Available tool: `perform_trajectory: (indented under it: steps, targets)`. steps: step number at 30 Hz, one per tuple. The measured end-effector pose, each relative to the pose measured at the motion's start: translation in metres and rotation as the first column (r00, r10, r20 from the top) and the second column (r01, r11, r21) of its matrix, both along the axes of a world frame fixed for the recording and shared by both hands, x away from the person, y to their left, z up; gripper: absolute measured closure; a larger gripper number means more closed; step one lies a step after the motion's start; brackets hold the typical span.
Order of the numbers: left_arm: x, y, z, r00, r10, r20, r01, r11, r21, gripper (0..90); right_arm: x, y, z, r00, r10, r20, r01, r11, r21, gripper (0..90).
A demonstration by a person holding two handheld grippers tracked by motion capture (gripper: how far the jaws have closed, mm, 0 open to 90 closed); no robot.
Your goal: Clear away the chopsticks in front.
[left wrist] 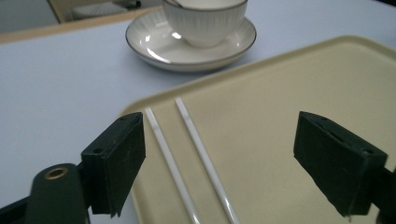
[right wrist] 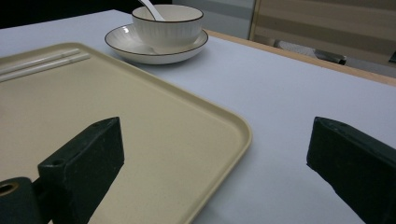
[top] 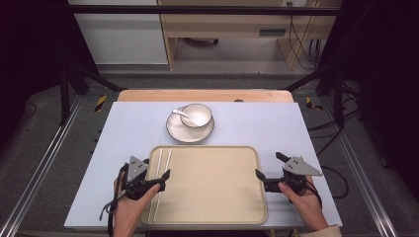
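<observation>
I am holding my left gripper (top: 160,180) over the left edge of the beige tray (top: 212,207), in the lower left of the high view. Its jaws are standing wide apart with nothing between the pads. In the left gripper view the two white chopsticks (left wrist: 187,154) are lying side by side on the tray floor, running from the middle of the frame down to the bottom edge; they are sitting below the gap between my jaws, nearer the left jaw, and neither pad is touching them. In the high view the chopsticks (top: 163,173) are showing as two thin pale lines along the tray's left side.

I am keeping my right gripper (top: 269,168) at the tray's right edge, in the lower right of the high view. Its jaws are gaping too, empty, with the tray's rounded corner (right wrist: 233,126) lying below and between them in the right gripper view.

Above the tray, in the upper middle of the high view, a white bowl (top: 196,115) is sitting on a saucer (top: 190,132), with a white spoon (top: 179,113) leaning in the bowl. All of it is resting on the pale table (top: 128,128), apart from the tray.
</observation>
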State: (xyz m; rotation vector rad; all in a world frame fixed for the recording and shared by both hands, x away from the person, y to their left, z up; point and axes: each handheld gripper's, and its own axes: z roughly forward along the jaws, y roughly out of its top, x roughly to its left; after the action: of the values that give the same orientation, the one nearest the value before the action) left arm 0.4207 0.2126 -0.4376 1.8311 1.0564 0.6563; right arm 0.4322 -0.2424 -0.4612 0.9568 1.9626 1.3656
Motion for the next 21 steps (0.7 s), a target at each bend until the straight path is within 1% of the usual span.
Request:
perform_trajectory:
  steps: [1, 2, 3, 4, 5, 6, 7, 8, 9, 10, 11, 12, 13, 15, 16, 18, 19, 20, 21]
  targets:
    - [0.004, 0.005, 0.001, 0.9997, -0.020, 0.013, 0.020, 0.9996, -0.018, 15.3, 0.000, 0.000, 0.000, 1.0000, 0.000, 0.001, 0.000, 1.0000, -0.003, 4.0]
    - [0.010, 0.012, 0.002, 0.9985, -0.048, 0.026, 0.049, 0.9976, -0.048, 14.2, 0.000, 0.000, 0.000, 1.0000, 0.001, 0.003, -0.001, 1.0000, -0.007, 4.0]
    - [0.014, 0.019, 0.001, 0.9970, -0.066, 0.040, 0.069, 0.9953, -0.068, 11.5, 0.000, 0.000, -0.001, 1.0000, 0.002, 0.005, -0.002, 0.9998, -0.018, 3.8]
    - [0.018, 0.023, 0.001, 0.9962, -0.075, 0.044, 0.078, 0.9941, -0.075, 11.5, 0.000, 0.000, -0.001, 1.0000, 0.002, 0.005, -0.002, 0.9998, -0.018, 3.8]
    - [0.021, 0.029, 0.000, 0.9961, -0.075, 0.046, 0.079, 0.9926, -0.092, 11.0, 0.000, 0.000, -0.001, 1.0000, 0.001, 0.006, -0.001, 0.9998, -0.021, 3.8]
    - [0.025, 0.035, -0.002, 0.9956, -0.076, 0.055, 0.082, 0.9903, -0.112, 10.9, 0.000, 0.000, -0.001, 1.0000, -0.001, 0.008, 0.002, 0.9997, -0.024, 3.7]
    - [0.029, 0.044, -0.006, 0.9938, -0.089, 0.066, 0.097, 0.9875, -0.124, 9.7, 0.001, 0.000, -0.001, 0.9999, -0.007, 0.013, 0.007, 0.9996, -0.029, 3.6]
    - [0.029, 0.044, -0.006, 0.9938, -0.089, 0.066, 0.097, 0.9875, -0.124, 8.5, 0.001, 0.000, -0.001, 0.9999, -0.007, 0.013, 0.007, 0.9996, -0.029, 3.6]
    - [0.031, 0.049, -0.009, 0.9935, -0.089, 0.072, 0.098, 0.9865, -0.131, 8.4, 0.001, 0.000, -0.001, 0.9996, -0.017, 0.023, 0.018, 0.9993, -0.033, 3.6]
    - [0.032, 0.052, -0.010, 0.9930, -0.091, 0.075, 0.101, 0.9862, -0.132, 8.4, 0.001, 0.000, -0.001, 0.9996, -0.017, 0.023, 0.018, 0.9993, -0.033, 3.6]
    - [0.034, 0.057, -0.013, 0.9917, -0.095, 0.087, 0.105, 0.9866, -0.125, 8.2, 0.002, -0.001, -0.002, 0.9992, -0.029, 0.029, 0.030, 0.9991, -0.030, 3.5]
    - [0.034, 0.057, -0.013, 0.9917, -0.095, 0.087, 0.105, 0.9866, -0.125, 7.8, 0.002, -0.001, -0.002, 0.9992, -0.029, 0.029, 0.030, 0.9991, -0.030, 3.5]
    - [0.035, 0.061, -0.013, 0.9881, -0.113, 0.104, 0.125, 0.9856, -0.114, 7.1, 0.004, -0.002, -0.002, 0.9985, -0.043, 0.033, 0.044, 0.9986, -0.030, 3.5]
    - [0.034, 0.063, -0.013, 0.9818, -0.132, 0.137, 0.145, 0.9852, -0.091, 6.3, 0.005, -0.004, -0.002, 0.9976, -0.062, 0.032, 0.063, 0.9978, -0.020, 3.5]
    - [0.034, 0.063, -0.013, 0.9818, -0.132, 0.137, 0.145, 0.9852, -0.091, 5.8, 0.005, -0.005, -0.002, 0.9967, -0.074, 0.033, 0.075, 0.9970, -0.016, 3.5]
    - [0.033, 0.066, -0.015, 0.9788, -0.141, 0.148, 0.154, 0.9848, -0.079, 5.0, 0.005, -0.007, -0.002, 0.9959, -0.084, 0.033, 0.084, 0.9964, -0.012, 3.5]
    - [0.030, 0.069, -0.019, 0.9773, -0.141, 0.158, 0.156, 0.9839, -0.087, 4.9, 0.004, -0.009, -0.002, 0.9938, -0.104, 0.039, 0.104, 0.9945, -0.004, 3.5]
    - [0.030, 0.069, -0.019, 0.9773, -0.141, 0.158, 0.156, 0.9839, -0.087, 4.9, 0.004, -0.009, -0.002, 0.9938, -0.104, 0.039, 0.104, 0.9945, -0.004, 3.5]
    - [0.028, 0.070, -0.022, 0.9776, -0.141, 0.156, 0.154, 0.9853, -0.074, 4.9, 0.004, -0.010, -0.002, 0.9932, -0.108, 0.045, 0.108, 0.9941, -0.006, 3.5]
